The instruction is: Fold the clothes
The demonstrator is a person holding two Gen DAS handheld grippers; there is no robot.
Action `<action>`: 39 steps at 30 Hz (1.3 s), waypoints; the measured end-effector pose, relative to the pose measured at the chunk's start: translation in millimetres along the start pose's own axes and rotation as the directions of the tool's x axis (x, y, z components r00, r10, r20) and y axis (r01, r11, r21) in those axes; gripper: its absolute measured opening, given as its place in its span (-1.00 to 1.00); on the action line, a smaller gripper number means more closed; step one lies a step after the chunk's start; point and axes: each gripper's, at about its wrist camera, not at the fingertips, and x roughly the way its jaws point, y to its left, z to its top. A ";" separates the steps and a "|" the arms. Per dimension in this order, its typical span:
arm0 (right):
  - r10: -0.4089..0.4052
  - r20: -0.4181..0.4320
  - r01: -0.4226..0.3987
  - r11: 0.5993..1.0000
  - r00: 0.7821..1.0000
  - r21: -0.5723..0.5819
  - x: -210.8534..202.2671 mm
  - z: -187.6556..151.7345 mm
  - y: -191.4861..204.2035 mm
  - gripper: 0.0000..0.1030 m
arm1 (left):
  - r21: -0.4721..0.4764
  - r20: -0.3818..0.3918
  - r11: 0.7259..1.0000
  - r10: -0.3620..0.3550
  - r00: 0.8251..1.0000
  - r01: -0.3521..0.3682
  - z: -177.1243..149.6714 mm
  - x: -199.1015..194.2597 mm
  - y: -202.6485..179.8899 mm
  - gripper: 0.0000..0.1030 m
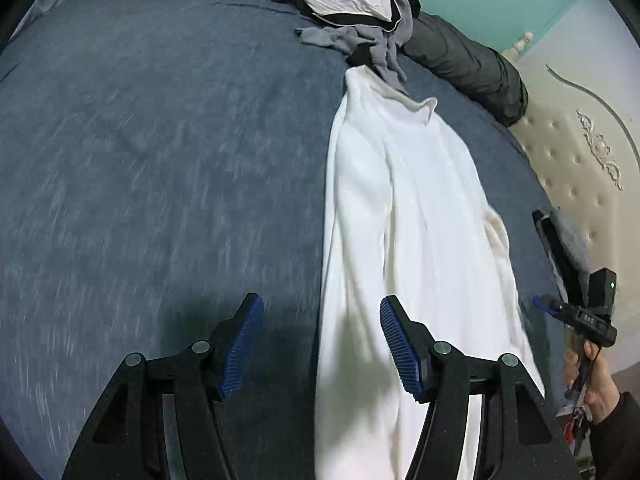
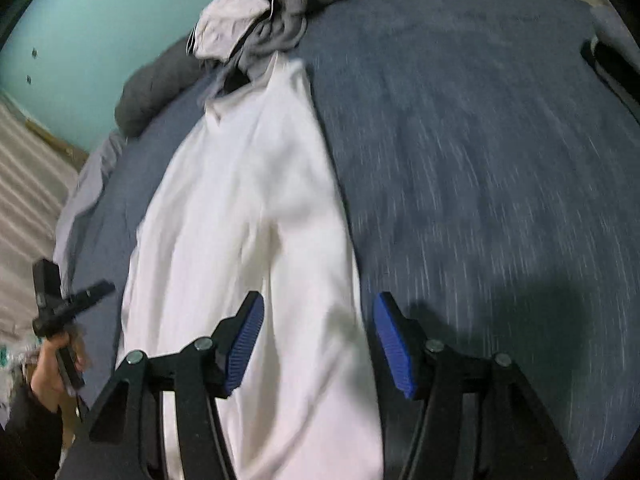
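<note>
A white long-sleeved garment (image 1: 400, 200) lies as a long narrow strip on the blue bed cover (image 1: 160, 160), its collar at the far end. My left gripper (image 1: 322, 302) hovers open over the garment's left edge at the near end, and its blue pads (image 1: 244, 344) hold nothing. In the right wrist view the same white garment (image 2: 240, 200) runs away from me. My right gripper (image 2: 319, 298) stands open over its right edge, with cloth below the gap but not pinched. A person's hand (image 1: 592, 376) holds the right tool at the far right.
A heap of clothes (image 1: 352, 8) sits at the far end of the bed: a pale crumpled piece over grey ones. Dark grey pillows (image 1: 472, 64) lie behind it. A cream tufted headboard (image 1: 568, 160) borders the bed. A black object (image 1: 550, 240) lies near that edge.
</note>
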 end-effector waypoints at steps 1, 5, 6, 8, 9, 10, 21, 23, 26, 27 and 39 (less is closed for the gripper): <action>0.006 -0.005 -0.006 1.000 1.000 0.002 -4.0 -8.4 1.1 0.13 | -0.002 -0.005 1.000 0.003 1.000 -0.003 -8.8 -3.9 0.9 0.26; 0.016 -0.055 -0.017 1.000 0.998 -0.016 -13.1 -39.1 12.8 0.13 | 0.002 -0.034 1.000 -0.005 0.999 0.005 -35.6 -17.4 -1.2 0.26; 0.007 -0.073 -0.009 1.000 0.997 -0.030 -14.1 -45.8 16.4 0.13 | 0.001 -0.028 1.000 -0.014 1.000 0.014 -38.4 -22.8 -1.0 0.26; -0.017 -0.081 0.014 0.999 0.997 -0.028 -18.9 -57.0 16.4 0.13 | -0.009 -0.016 0.999 -0.034 0.999 0.034 -47.6 -33.7 -1.0 0.26; -0.020 -0.084 0.019 1.000 0.996 -0.008 -20.9 -62.2 13.7 0.13 | -0.010 -0.014 0.999 -0.035 0.999 0.035 -53.1 -39.6 -1.2 0.25; -0.013 -0.092 0.014 1.000 0.996 0.014 -21.0 -65.9 10.6 0.13 | -0.003 -0.015 1.000 -0.031 0.999 0.031 -58.5 -45.9 -1.8 0.26; -0.025 -0.199 0.035 0.998 0.980 0.047 -5.9 -99.8 3.5 -0.66 | -0.041 0.020 0.999 -0.010 1.000 0.011 -97.4 -89.7 3.5 0.26; -0.038 -0.193 0.044 0.999 0.980 0.029 -6.1 -101.3 4.9 -0.92 | -0.035 0.022 0.999 -0.007 1.000 0.008 -104.9 -96.9 2.1 0.26; -0.039 -0.143 0.043 0.999 0.989 0.025 -17.8 -95.6 5.6 -0.96 | -0.029 0.029 1.000 0.000 1.000 0.001 -107.3 -101.1 0.7 0.26; -0.041 -0.115 0.043 0.999 0.993 0.018 -26.4 -90.5 6.2 -0.96 | -0.024 0.033 1.000 0.004 0.999 -0.003 -108.0 -102.1 -0.3 0.26; -0.225 0.115 0.226 0.974 0.968 -0.003 -122.3 -30.9 -37.4 -0.96 | 0.034 -0.006 0.999 0.007 1.000 -0.007 -109.6 -90.0 -14.7 0.26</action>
